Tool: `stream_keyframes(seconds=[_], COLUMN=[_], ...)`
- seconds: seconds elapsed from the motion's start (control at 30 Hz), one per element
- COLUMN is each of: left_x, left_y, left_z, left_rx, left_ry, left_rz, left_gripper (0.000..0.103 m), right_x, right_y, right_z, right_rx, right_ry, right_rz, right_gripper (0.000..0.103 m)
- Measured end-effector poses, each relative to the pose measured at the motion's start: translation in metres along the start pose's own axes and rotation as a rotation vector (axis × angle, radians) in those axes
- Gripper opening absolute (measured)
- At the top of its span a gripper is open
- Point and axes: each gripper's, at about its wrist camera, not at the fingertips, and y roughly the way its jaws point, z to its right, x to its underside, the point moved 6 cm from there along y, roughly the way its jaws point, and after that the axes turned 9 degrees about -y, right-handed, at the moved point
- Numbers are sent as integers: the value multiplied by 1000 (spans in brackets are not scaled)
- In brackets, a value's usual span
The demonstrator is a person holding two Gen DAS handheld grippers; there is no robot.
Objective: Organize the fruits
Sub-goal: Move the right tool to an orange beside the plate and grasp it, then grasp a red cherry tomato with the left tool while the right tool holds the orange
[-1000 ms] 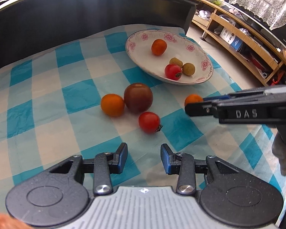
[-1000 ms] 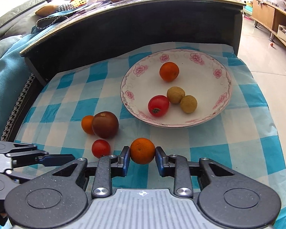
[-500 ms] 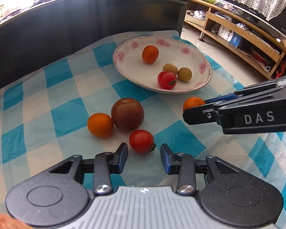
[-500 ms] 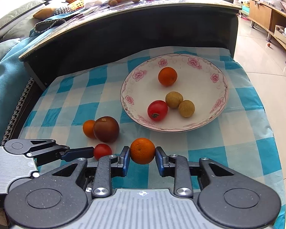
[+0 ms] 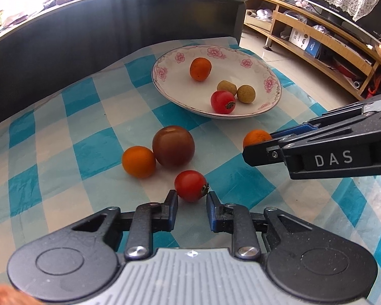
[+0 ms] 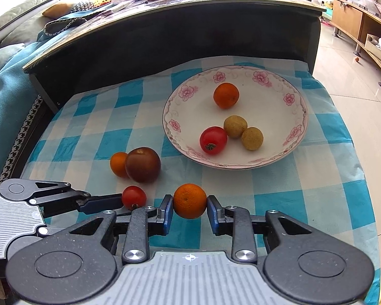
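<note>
Left wrist view: left gripper (image 5: 191, 200) low over the checked cloth (image 5: 94, 152), jaws drawn in around the small red tomato (image 5: 190, 185), pads at its flanks, squeezed as tight as they go. Just right, right gripper (image 6: 190, 209) clamped on a small orange (image 6: 190, 200), fruit seated between the blue pads (image 6: 168, 212). Beyond, still loose on the cloth: a second orange (image 5: 138, 162) touching a dark brown tomato (image 5: 173, 145). Farther back, the flowered plate (image 5: 271, 86) already carrying an orange, a red tomato and two tan fruits. Risks, as a judgement: smooth round tomato gripped near the fingertips, liable to squirt forward or bruise on lifting; two grippers close together, likely to clash on the way to the plate.
</note>
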Motion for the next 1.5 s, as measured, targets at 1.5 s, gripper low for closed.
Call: stream_keyframes(seconds=[1.5], left_x=[6], left_y=[6], left_z=[12], left_rx=[55], left_ry=[20], left_rz=[49], left_gripper=[43], right_x=[27], right_y=[5], right_z=[8], right_rx=[-7], right_ry=[-38], right_rz=[-48], right_gripper=[26])
